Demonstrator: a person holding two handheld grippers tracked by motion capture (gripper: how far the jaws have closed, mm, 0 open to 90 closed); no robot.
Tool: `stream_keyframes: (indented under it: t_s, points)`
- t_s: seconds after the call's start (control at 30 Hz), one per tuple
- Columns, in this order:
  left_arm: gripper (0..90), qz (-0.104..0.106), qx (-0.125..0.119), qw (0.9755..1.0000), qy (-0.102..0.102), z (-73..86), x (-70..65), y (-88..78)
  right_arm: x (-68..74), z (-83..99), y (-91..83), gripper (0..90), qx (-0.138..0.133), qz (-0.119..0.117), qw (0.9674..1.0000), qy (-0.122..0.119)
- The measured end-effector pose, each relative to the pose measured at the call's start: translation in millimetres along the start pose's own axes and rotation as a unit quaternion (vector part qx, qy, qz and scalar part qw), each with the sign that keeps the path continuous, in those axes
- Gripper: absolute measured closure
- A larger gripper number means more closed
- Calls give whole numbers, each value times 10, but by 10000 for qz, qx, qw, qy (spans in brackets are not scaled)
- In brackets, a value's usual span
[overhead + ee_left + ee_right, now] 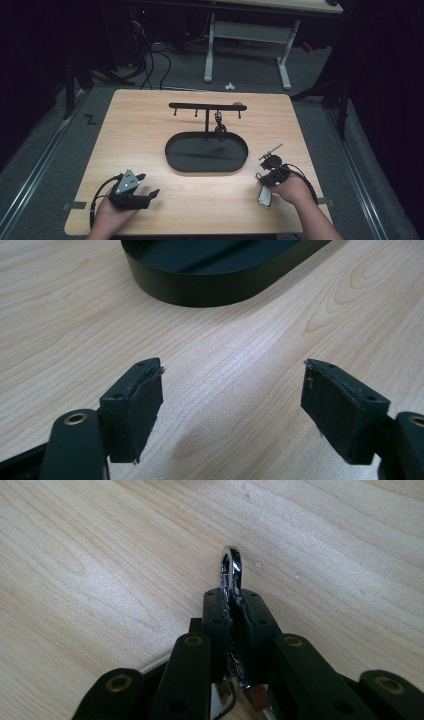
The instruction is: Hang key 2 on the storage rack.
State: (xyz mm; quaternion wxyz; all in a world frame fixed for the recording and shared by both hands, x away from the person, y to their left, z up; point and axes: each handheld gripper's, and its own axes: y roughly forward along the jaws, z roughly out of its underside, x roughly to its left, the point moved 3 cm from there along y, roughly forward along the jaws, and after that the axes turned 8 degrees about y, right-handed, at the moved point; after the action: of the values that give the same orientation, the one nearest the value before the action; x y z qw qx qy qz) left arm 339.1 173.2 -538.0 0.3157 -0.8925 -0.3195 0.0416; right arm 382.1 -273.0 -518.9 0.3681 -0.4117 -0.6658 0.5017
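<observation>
- Left gripper (146,184) low at near-left of wooden table (140,130), held in left hand (107,212); jaws released, spread wide over bare wood, nothing between pads (137,407) in left gripper view
- Black oval tray (172,159) at table centre, ahead of left gripper and well apart from it; near wall visible at top of left gripper view (210,287)
- T-shaped hook rack (206,106) upright at tray's far edge; dark ring-like item (219,125) hanging from one hook, just right of the post
- Right gripper (272,156) at near-right, beside tray, held in right hand (289,189); jaws clenched on chrome ring (231,570), loop protruding past the tips above the wood; small metal parts dangle below the jaws, identity cannot be told
</observation>
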Motion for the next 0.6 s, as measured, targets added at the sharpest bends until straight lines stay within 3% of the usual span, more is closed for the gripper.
stream_keyframes:
  t_s: [0.17, 0.47, 0.6]
  points:
    - [252, 2, -14, 10000, -2, -2, -3, -4, -15, -13, -1, 832, 64, -32, 10000, 1]
    - [254, 9, -6, 10000, 10, -4, -14, 5, 4, 12, 3, 837, -109, 66, 9996, -269]
    - [255, -16, -9, 10000, 6, -3, -19, 8, 19, 23, 2, 840, -112, 69, 9996, -246]
